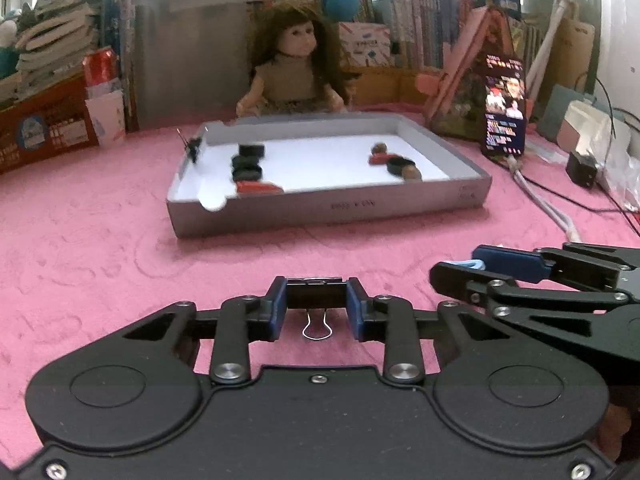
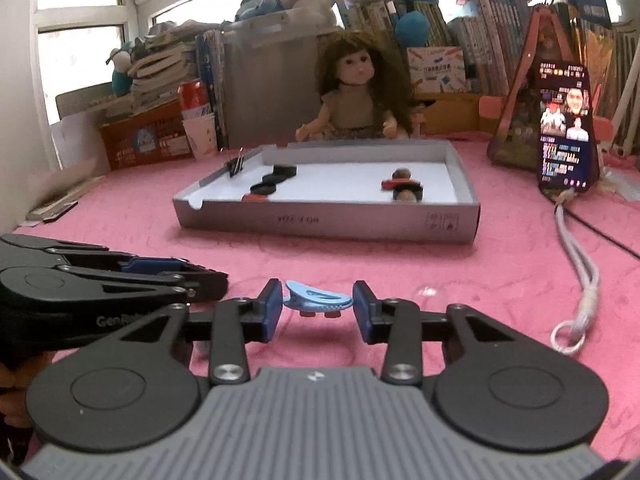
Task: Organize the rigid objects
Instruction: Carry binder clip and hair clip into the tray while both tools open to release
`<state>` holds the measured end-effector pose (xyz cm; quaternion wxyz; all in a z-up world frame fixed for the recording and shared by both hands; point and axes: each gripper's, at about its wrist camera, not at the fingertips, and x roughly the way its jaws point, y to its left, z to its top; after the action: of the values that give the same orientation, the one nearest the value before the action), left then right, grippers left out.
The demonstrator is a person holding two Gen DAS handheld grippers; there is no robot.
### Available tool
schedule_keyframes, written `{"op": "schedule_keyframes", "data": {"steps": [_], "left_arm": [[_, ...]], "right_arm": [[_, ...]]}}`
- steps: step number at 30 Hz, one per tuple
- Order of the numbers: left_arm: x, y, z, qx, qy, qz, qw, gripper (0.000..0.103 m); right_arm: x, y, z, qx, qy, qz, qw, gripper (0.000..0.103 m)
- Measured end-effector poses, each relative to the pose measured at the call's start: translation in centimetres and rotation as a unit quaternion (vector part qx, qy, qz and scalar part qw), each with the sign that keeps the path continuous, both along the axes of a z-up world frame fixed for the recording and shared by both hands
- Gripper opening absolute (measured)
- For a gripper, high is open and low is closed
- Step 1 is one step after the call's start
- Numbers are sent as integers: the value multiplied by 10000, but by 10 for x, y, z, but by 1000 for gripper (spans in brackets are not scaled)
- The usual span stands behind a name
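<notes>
My left gripper (image 1: pixel 316 304) is shut on a black binder clip (image 1: pixel 316 294); its wire handle points back toward the camera, low over the pink cloth. Just to its right, my right gripper (image 2: pixel 317 306) is shut on a light blue plastic clip (image 2: pixel 316 300) lying crosswise between the blue pads. Each gripper shows in the other's view: the right gripper (image 1: pixel 456 266) with the blue clip (image 1: pixel 466 265) at its tips, and the left gripper (image 2: pixel 206 272) at the left edge. Ahead stands a grey tray (image 1: pixel 332 208) holding black rings, red pieces and brown pieces.
Another black binder clip (image 2: pixel 236 166) is clamped on the tray's (image 2: pixel 320 222) left wall. A doll (image 1: pixel 294 72) sits behind the tray. A lit phone (image 2: pixel 566 128) leans at the right, its white cable (image 2: pixel 576 256) trailing forward. A red can (image 1: pixel 100 66), cartons and books line the back.
</notes>
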<state>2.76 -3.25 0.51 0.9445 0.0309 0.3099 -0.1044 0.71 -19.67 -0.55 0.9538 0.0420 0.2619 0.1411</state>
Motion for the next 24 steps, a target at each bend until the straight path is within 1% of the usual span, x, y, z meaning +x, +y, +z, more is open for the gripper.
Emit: {"op": "schedule_keyframes", "data": {"steps": [5,13,19,24], "left_arm": [[10,5,13,-128,-111,79,9998,29],[32,5,29,-218,-236,86,9994,29],[59,5,34,-403,-136,98,9990,29],[91,5,34,-585,50,155,9982,29]], "right_arm": [[11,-4,8,185,19,-98,9998,43],[30,-9,19,253,46,-241,9994,43],[55,-17,25,591,250,-372,9972,43],[83,-24,32,895,480,-409,9940,43]]}}
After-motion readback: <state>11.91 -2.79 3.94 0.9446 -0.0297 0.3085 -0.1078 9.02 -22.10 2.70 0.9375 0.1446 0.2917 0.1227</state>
